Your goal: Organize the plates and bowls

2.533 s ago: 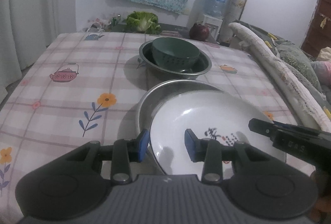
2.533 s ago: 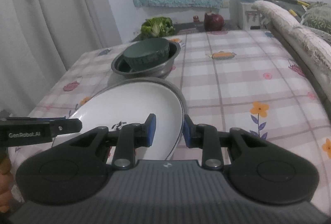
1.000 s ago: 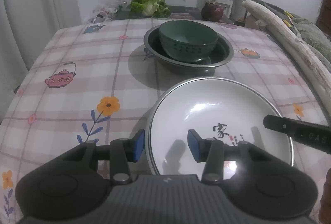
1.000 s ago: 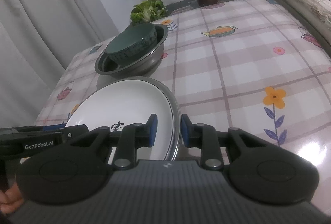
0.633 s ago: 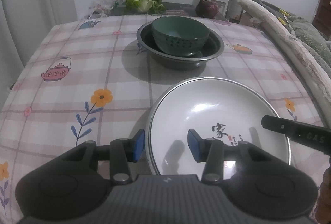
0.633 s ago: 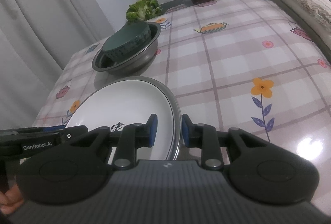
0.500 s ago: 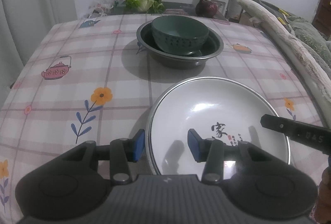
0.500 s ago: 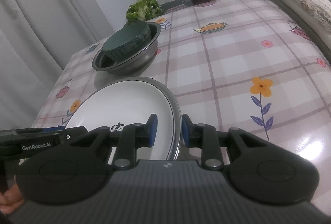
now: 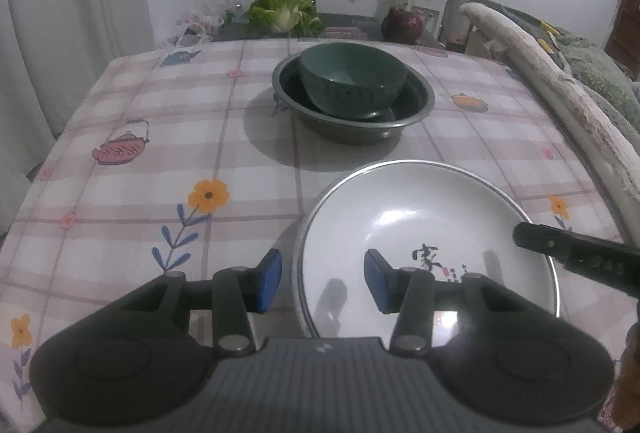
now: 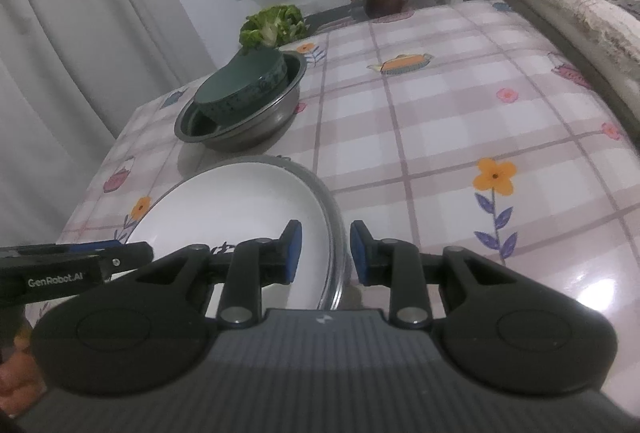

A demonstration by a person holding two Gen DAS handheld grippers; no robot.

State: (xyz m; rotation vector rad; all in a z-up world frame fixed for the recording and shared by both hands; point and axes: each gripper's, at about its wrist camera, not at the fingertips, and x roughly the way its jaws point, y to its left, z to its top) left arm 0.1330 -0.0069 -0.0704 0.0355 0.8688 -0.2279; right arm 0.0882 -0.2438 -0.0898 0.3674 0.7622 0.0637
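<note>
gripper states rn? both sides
Left gripper: open, fingers either side of the white plate rim, not clamped.
Right gripper: open, straddling the opposite rim of that plate, small gaps visible.

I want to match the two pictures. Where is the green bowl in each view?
Left wrist: the green bowl is at upper centre, inside the metal basin.
Right wrist: the green bowl is at upper left, in the same basin.
Shared landmark: the white plate lies nearer than the basin in both.
</note>
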